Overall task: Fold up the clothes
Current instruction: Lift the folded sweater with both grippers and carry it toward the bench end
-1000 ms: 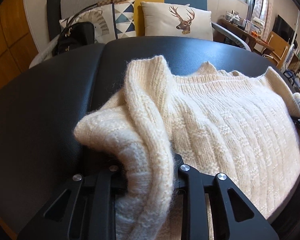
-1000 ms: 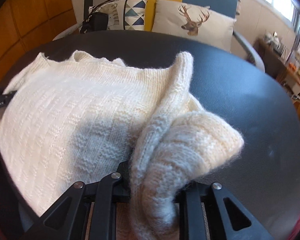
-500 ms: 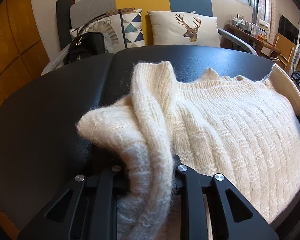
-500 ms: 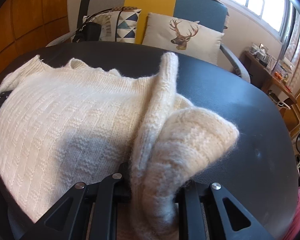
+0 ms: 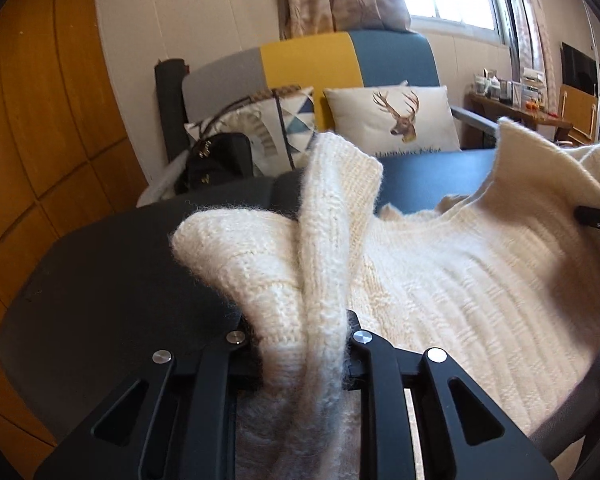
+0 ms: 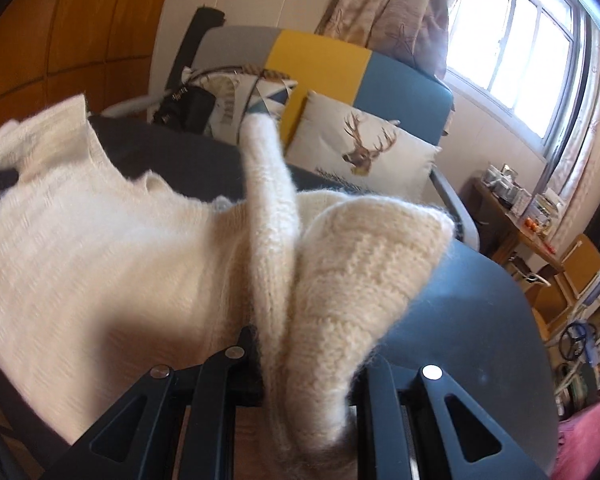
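pinching a bunched fold of the cream knit sweater (image 5: 440, 280), the left gripper (image 5: 300, 344) had just been tightening its jaws on the wool caught between them. the right gripper (image 6: 304, 360) was clamped on a thick fold at the sweater's other side. the garment hung between the two, its near edge raised off the dark round table (image 5: 112, 272). a deer cushion (image 5: 396, 120) sat on the chair beyond.

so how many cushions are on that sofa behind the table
2. A deer-print cushion leans on the blue part of the sofa; a triangle-pattern cushion sits to its left, partly behind a black handbag. The sweater may hide others.
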{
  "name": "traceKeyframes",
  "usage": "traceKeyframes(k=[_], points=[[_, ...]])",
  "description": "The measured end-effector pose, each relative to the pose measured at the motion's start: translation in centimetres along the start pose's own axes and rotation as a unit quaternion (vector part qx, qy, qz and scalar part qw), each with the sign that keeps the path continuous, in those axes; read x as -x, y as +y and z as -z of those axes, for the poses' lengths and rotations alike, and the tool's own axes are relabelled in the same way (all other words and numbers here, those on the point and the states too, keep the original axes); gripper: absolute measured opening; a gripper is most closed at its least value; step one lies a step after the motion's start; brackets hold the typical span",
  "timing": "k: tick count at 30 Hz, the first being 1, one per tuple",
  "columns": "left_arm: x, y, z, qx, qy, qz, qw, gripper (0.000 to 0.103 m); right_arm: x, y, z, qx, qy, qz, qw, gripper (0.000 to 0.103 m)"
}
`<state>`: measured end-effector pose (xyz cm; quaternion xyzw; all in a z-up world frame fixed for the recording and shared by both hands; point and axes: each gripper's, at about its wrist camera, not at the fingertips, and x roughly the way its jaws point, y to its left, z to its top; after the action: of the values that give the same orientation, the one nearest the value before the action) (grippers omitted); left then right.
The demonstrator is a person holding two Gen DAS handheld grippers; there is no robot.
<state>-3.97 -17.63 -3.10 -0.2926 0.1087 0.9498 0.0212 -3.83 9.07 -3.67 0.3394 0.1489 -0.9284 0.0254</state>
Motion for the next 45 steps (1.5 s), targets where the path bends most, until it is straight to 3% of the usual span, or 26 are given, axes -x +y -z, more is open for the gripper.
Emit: traceKeyframes(k=[7, 14, 18, 25, 30, 34, 38, 45], points=[[2.5, 5.6, 0.1, 0.043, -0.015, -0.038, 0.9983, 0.020, -0.3, 5.9, -5.3, 0.024, -0.034, -0.046, 0.998, 0.016], [3.9, 13.7, 1.8, 0.081, -0.011, -0.116, 0.9899, 0.020, -2.4, 15.7, -12.4, 0.074, -0.064, -0.115, 0.988, 0.016], [3.6, 18.9, 3.1, 0.126, -0.006, -0.157, 0.9794, 0.020, -4.3, 22.2, -16.1, 0.098, -0.067, -0.156, 0.981, 0.016], [3.3, 26.2, 7.1, 0.218, -0.004, -0.214, 0.9521, 0.020, -8.7, 31.9, -21.6, 0.132, -0.055, -0.200, 0.969, 0.016], [3.0, 28.8, 10.3, 0.272, 0.000, -0.238, 0.9323, 0.020, -12.1, 36.7, -24.4, 0.153, -0.043, -0.211, 0.965, 0.016], [2.3, 29.9, 12.1, 0.297, 0.012, -0.246, 0.9226, 0.020, -14.7, 39.5, -26.0, 0.163, -0.030, -0.215, 0.962, 0.016], [1.4, 30.7, 12.9, 0.315, 0.021, -0.248, 0.9157, 0.020, -17.2, 41.0, -27.0, 0.153, -0.014, -0.222, 0.963, 0.016], [0.9, 30.8, 13.0, 0.326, 0.020, -0.250, 0.9116, 0.020, -20.0, 41.5, -27.7, 0.136, 0.004, -0.228, 0.964, 0.016]])
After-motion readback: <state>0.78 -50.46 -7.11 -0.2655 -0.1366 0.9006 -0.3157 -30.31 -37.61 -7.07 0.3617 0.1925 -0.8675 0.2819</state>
